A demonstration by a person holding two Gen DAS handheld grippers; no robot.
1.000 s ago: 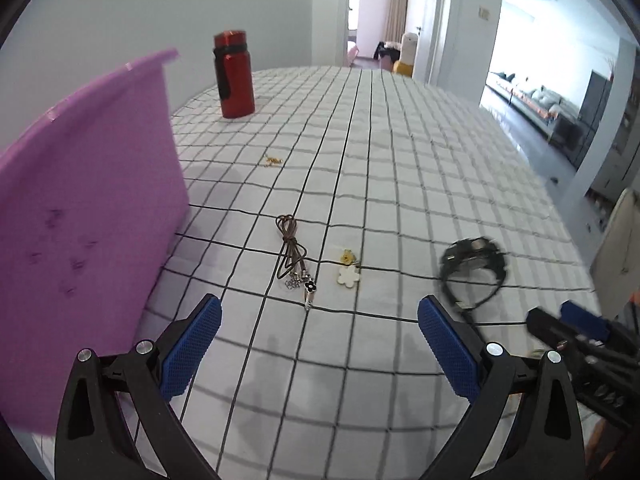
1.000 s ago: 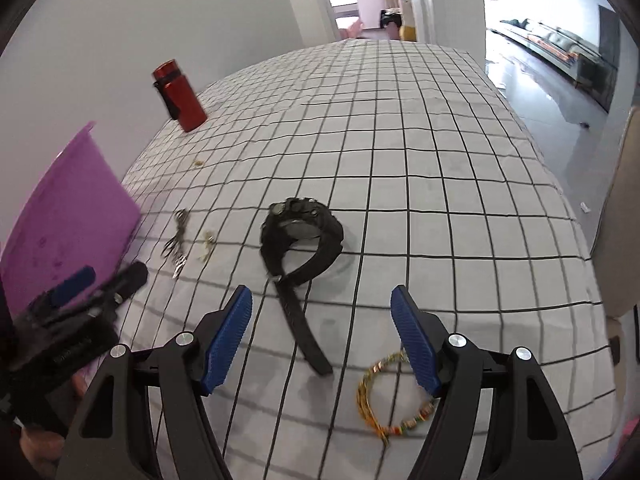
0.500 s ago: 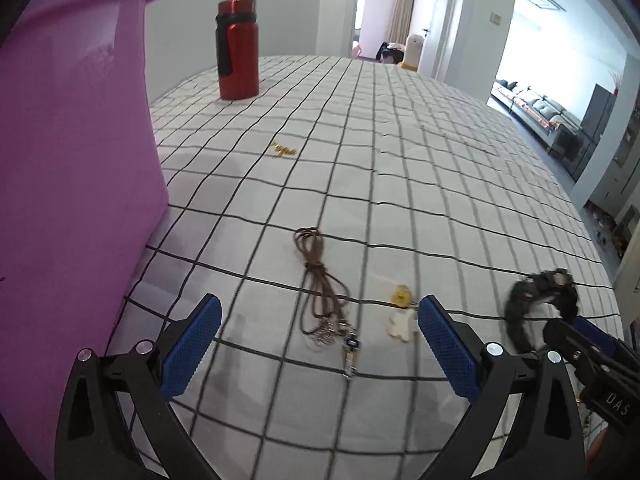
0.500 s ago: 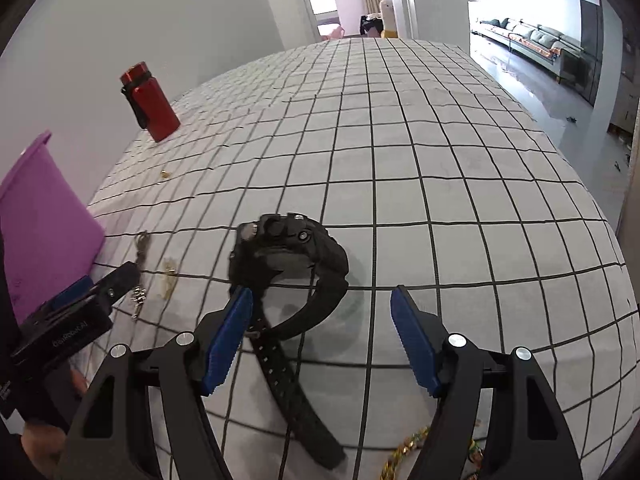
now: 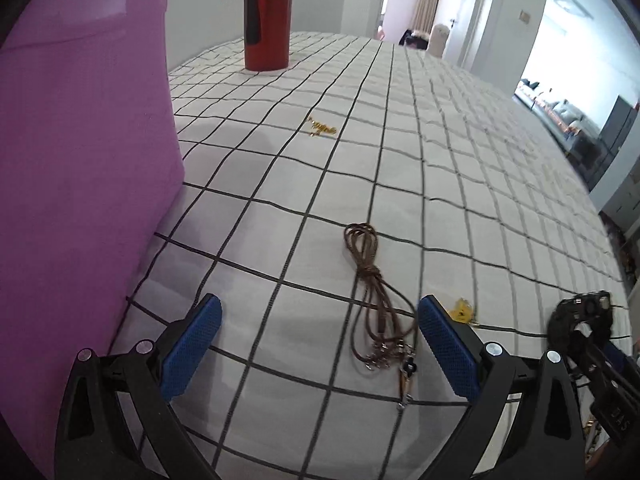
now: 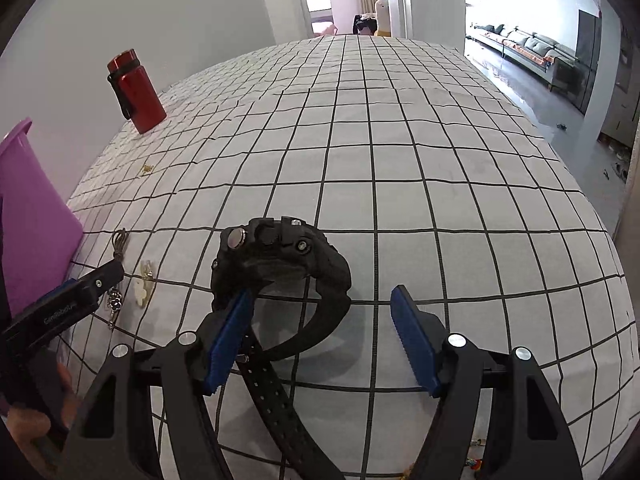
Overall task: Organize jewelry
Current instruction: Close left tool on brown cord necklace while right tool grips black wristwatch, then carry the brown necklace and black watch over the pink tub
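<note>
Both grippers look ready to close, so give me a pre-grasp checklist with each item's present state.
1. Left gripper open: ok.
2. Brown cord necklace between the left fingers: ok, though it lies nearer the right pad.
3. Right gripper open: ok.
4. Black watch centred in the right gripper: not ok, its case sits at the left pad.
5. Flower charm outside both grasps: ok.
6. Purple bin beside the necklace: ok; its inside cannot be seen.

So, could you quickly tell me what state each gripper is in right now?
Left gripper: open, holding nothing, brown cord necklace between its fingers.
Right gripper: open, holding nothing, around the black watch.
</note>
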